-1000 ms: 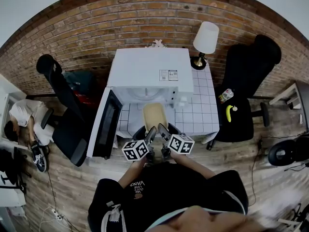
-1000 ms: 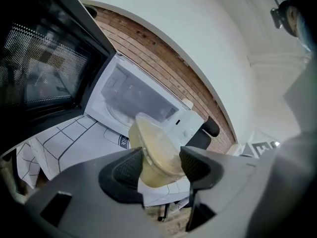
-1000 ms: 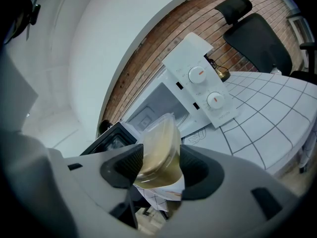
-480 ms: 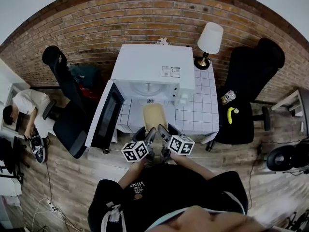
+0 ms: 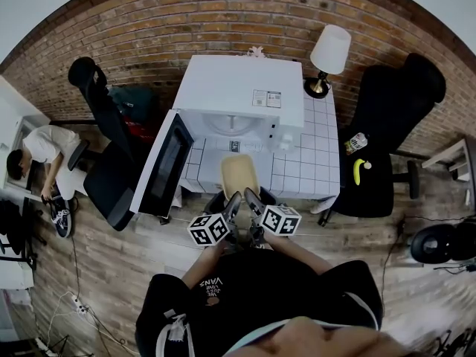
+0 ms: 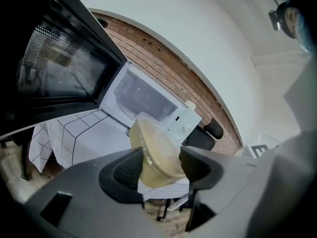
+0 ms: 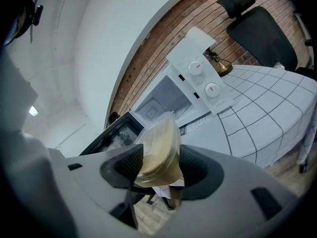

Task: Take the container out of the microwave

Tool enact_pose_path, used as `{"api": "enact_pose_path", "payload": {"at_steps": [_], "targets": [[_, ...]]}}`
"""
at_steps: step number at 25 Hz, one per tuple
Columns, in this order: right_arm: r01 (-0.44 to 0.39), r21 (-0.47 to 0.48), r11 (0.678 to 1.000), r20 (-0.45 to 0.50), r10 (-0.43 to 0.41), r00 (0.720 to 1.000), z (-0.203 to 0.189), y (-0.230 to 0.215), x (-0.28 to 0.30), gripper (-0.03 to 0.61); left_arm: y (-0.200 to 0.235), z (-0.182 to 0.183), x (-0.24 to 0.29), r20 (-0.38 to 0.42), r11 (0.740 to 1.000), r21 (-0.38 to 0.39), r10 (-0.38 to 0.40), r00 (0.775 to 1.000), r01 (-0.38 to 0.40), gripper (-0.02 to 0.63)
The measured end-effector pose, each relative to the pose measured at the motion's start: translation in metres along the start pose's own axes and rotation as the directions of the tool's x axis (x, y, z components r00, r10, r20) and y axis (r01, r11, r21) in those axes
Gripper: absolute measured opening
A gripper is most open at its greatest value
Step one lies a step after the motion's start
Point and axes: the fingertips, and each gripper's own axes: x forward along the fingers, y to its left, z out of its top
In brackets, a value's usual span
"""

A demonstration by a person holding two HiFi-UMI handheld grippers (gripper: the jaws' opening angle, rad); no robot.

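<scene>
A clear lidded container (image 5: pixel 239 175) with beige contents hangs above the front part of the white tiled table (image 5: pixel 312 166), outside the white microwave (image 5: pixel 242 91). The microwave's black door (image 5: pixel 165 166) is swung open to the left and its cavity looks bare. My left gripper (image 5: pixel 232 204) and right gripper (image 5: pixel 253 201) both clamp the container's near end, side by side. In the left gripper view the container (image 6: pixel 157 150) sits pinched in my left gripper (image 6: pixel 161 167). The right gripper view has the container (image 7: pixel 159 145) wedged in my right gripper (image 7: pixel 157 166).
A table lamp (image 5: pixel 329 50) stands at the table's back right corner. A black office chair (image 5: pixel 387 117) to the right carries a banana (image 5: pixel 360 171) and a bottle (image 5: pixel 355 142). Another black chair (image 5: pixel 104 155) stands left of the open door. A person (image 5: pixel 37 147) crouches far left.
Both grippers have drawn the container back toward me, and the gap to the microwave's opening has widened. The grips are unchanged.
</scene>
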Motion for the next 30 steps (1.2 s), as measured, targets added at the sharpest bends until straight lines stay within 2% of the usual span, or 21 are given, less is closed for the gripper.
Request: {"api": "enact_pose_path", "payload": {"at_steps": [30], "targets": [[-0.005,-0.033,0.999,-0.062,0.003,0.998,-0.021,-0.002,-0.012,0.218,0.001,-0.019,-0.013,0.012,0.999,-0.033,0.028,1.000,-0.028,0.247]]}}
